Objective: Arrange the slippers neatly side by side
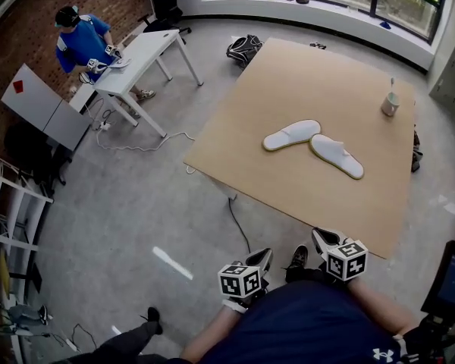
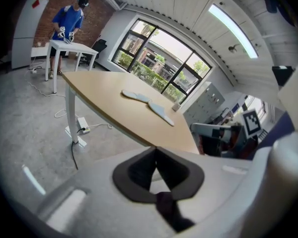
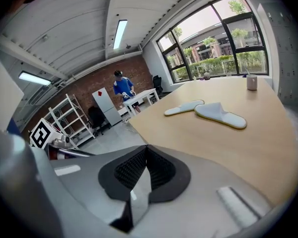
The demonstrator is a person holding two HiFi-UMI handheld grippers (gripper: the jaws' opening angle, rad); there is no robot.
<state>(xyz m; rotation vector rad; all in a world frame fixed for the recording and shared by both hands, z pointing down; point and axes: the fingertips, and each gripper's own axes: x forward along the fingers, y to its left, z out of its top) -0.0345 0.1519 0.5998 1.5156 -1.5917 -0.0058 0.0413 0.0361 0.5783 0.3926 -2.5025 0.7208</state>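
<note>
**A:** In the head view, where are the slippers?

**B:** Both lie in the middle of the table [image 1: 288, 82]. The left slipper [image 1: 291, 135] and the right slipper [image 1: 337, 155] make a wide V with their inner ends close together, so they are not side by side yet. The person stands at the near edge, well apart from them.

**A:** What could go wrong?

**B:** It looks like a long reach. A gripper that comes in fast may push a slipper away and not catch it. A slipper swept too far could even bump the cup [image 1: 390, 105] near the far corner.

**A:** And the hands?

**B:** The left gripper [image 1: 259, 258] and the right gripper [image 1: 325, 238] sit low, close to the body, and both point at the table.

**A:** What about the left gripper view?

**B:** The left gripper [image 2: 155, 152] has its jaws closed tight on nothing. The slippers [image 2: 135, 96] show far off on the table top. Closed jaws cannot take a slipper — if they do not open first, they will only poke the soft cloth.

**A:** And the right gripper view?

**B:** It is the same. The right gripper [image 3: 145, 150] has its jaws pressed together and is empty, tipped a little down by the table's edge. The right slipper [image 3: 221, 115] is the nearer one. It lies thin and flat — a jaw may slide over it.
</note>
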